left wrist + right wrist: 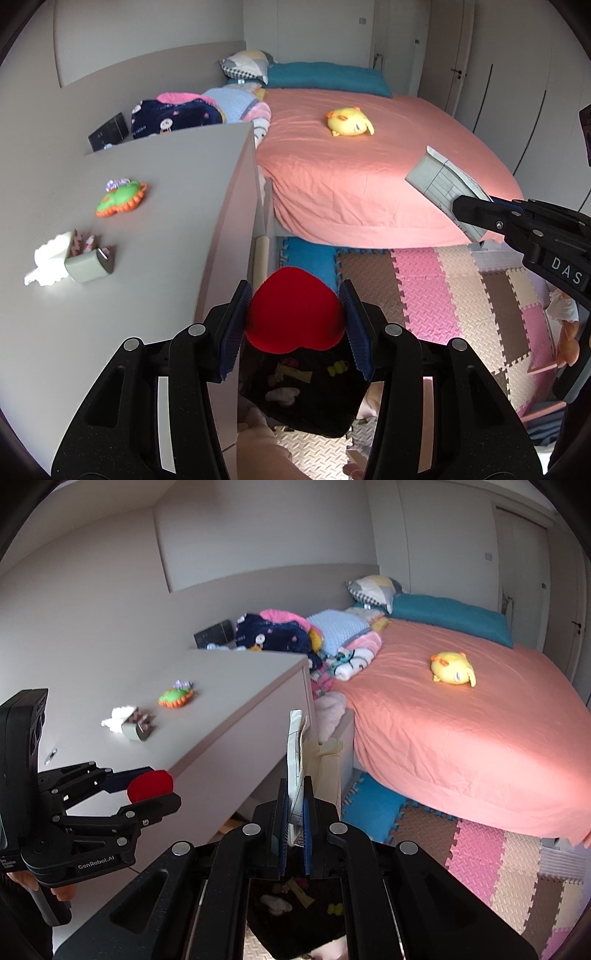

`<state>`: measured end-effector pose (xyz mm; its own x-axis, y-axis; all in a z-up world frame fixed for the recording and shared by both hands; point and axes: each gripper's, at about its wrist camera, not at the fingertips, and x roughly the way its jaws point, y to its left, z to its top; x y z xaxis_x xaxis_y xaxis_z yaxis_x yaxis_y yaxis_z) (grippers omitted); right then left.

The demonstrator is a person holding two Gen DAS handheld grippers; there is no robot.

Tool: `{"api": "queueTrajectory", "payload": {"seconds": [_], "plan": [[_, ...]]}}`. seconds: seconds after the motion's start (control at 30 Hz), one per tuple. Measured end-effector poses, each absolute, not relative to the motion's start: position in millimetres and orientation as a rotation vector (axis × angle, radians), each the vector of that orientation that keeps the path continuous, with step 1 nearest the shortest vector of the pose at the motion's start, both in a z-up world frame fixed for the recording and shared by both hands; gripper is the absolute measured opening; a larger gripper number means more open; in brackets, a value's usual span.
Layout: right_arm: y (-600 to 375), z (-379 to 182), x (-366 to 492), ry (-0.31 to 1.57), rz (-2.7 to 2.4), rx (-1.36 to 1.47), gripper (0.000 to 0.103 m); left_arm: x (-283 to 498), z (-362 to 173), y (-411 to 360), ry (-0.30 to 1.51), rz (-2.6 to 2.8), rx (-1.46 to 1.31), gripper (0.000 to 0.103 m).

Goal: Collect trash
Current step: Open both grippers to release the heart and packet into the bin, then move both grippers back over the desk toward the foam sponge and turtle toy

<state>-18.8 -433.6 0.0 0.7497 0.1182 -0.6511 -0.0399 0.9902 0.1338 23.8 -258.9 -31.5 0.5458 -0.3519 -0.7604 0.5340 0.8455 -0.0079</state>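
While our left tongs [293,325] clenched a soft red pom-pom [293,314], our right tongs [295,823] pinched a light, limp printed paper wrapper [295,753] by its lower edge.

Room before me: bed [369,162] with salmon sheet against pale walls [92,602]; grey cabinet [129,206] beside it; foam puzzle mats [461,280] flooring its foot; closet doors [517,92] beyond.

Right hand-held gripper [294,834] pinches a paper scrap [295,753] above the black bag [299,915].
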Motion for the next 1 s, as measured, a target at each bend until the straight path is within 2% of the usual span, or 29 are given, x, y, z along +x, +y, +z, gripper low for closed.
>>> {"api": "queueTrajectory", "payload": {"seconds": [0.07, 0.1, 0.13, 0.17, 0.43, 1.0], "plan": [[-435.3, -3.3, -16.3, 0.729, 0.075, 0.124, 0.022, 27.8, -36.5, -257.4, 0.874, -0.533, 0.241, 0.055], [-435.8, -4.1, -15.9, 0.730, 0.065, 0.125, 0.045, 29.5, -38.7, -256.8, 0.890, -0.526, 0.243, 0.073], [-436.2, -4.1, -16.0, 0.722, 0.048, 0.124, 0.063, 30.1, -39.5, -255.9, 0.893, -0.512, 0.247, 0.092], [-437.1, -3.8, -16.1, 0.717, 0.043, 0.121, 0.066, 30.0, -39.4, -254.3, 0.884, -0.494, 0.253, 0.096], [-437.5, -0.1, -16.4, 0.699, 0.023, 0.113, 0.075, 34.5, -36.8, -241.0, 0.865, -0.446, 0.274, 0.096], [-423.8, -1.6, -6.7, 0.708, 0.054, 0.120, 0.075, 40.2, -39.0, -221.9, 0.877, -0.415, 0.246, 0.096]]}}
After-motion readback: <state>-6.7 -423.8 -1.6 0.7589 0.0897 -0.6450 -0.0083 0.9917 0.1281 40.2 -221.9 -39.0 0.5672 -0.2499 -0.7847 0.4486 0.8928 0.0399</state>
